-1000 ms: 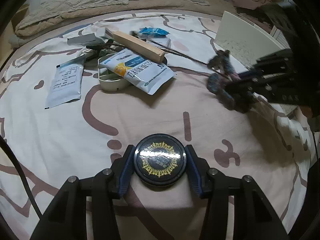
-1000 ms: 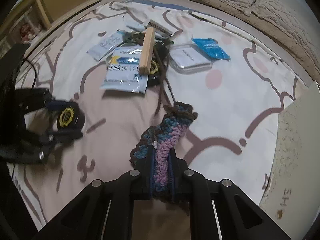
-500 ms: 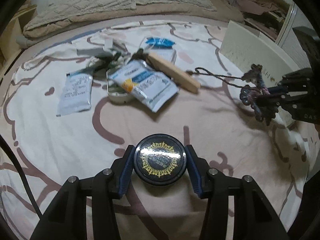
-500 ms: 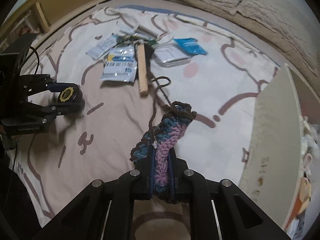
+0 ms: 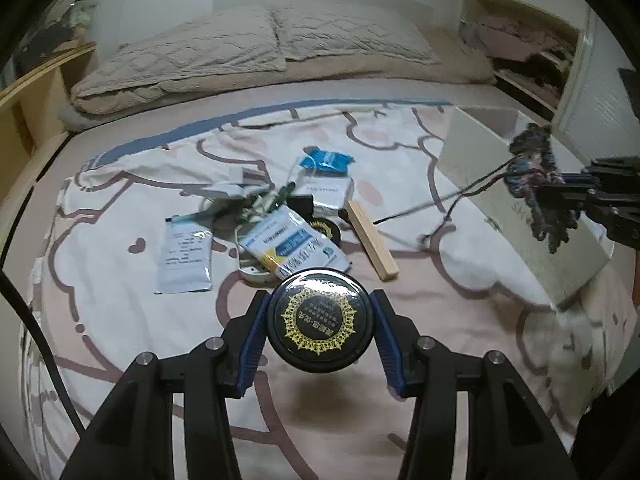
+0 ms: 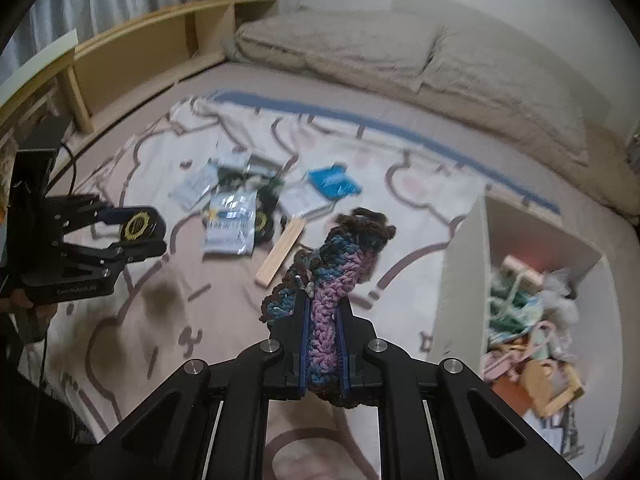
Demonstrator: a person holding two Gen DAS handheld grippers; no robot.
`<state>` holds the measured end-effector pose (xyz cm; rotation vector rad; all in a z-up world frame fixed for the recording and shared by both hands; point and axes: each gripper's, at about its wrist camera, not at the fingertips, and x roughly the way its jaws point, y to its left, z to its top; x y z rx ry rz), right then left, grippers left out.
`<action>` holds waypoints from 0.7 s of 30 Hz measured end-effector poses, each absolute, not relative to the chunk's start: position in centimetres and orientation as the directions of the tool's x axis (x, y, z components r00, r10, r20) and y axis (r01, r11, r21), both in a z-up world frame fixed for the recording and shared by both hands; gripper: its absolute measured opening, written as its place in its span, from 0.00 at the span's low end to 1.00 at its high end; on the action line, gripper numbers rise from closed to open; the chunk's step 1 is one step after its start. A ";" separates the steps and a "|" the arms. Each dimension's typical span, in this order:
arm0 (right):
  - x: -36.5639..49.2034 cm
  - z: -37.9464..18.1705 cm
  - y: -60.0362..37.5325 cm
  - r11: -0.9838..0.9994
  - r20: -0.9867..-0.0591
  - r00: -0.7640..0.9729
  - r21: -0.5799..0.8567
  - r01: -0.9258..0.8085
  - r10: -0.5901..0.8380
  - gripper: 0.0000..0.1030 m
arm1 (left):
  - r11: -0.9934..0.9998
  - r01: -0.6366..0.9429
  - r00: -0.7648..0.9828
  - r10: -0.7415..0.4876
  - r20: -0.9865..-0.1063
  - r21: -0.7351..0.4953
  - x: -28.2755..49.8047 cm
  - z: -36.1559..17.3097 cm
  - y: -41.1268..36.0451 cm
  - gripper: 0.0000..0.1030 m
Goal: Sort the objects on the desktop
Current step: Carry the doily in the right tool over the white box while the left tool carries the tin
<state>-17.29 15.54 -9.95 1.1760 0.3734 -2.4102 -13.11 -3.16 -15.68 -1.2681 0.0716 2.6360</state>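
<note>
Setting: a white bedspread with brown cartoon outlines (image 5: 120,280) serves as the sorting surface; the unsorted clutter lies in one loose heap near its middle, at about 12 o'clock from the left gripper.

Left gripper (image 5: 321,318): its blue-padded jaws are closed on the sides of a round black tin with a gold sunburst lid (image 5: 321,317), lid facing the camera. Gripping it across the width probably keeps the flat tin level. It hangs clear of the bedspread.

Right gripper (image 6: 323,344): its jaws are nearly together, pinching a crocheted piece of purple, blue and brown yarn (image 6: 336,264), which stands up beyond the fingertips. In the left wrist view a dark yarn tail (image 5: 460,196) trails from it down toward the heap.

Storage box: a white open-topped box (image 6: 460,280) sits at about 3 o'clock from the right gripper, already holding yarn, wooden pieces and other soft items. Judging by that, it is the likely home for the crochet piece.

Still unsorted: a long pale wooden block (image 5: 372,246), a white foil sachet with blue and yellow print (image 5: 292,244), a plain white-and-grey sachet (image 5: 184,258), a blue crinkled packet (image 5: 326,160), and a second black-and-gold tin (image 5: 326,230) partly hidden under the printed sachet.

Risk: the trailing tail may drag on the wooden block or heap.
</note>
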 end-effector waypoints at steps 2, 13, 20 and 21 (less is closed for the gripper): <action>-17.3 -9.3 15.6 -0.880 -0.776 -0.579 -0.067 0.470 -0.250 0.12 | -0.977 -0.202 -0.615 0.178 -0.768 -0.065 -13.1 -14.9 -3.2 0.48; -16.5 -5.7 16.2 -0.897 -0.700 -0.659 -0.062 0.438 -0.273 0.12 | -0.982 -0.185 -0.673 0.148 -0.724 -0.029 -12.7 -11.5 -2.1 0.48; -15.9 -3.5 16.5 -0.899 -0.646 -0.709 -0.079 0.430 -0.283 0.12 | -0.984 -0.173 -0.703 0.147 -0.696 -0.033 -12.6 -9.1 -1.1 0.48; -15.8 -3.2 16.6 -0.901 -0.635 -0.722 -0.090 0.424 -0.276 0.12 | -0.984 -0.175 -0.704 0.147 -0.694 -0.032 -12.5 -8.9 -0.9 0.48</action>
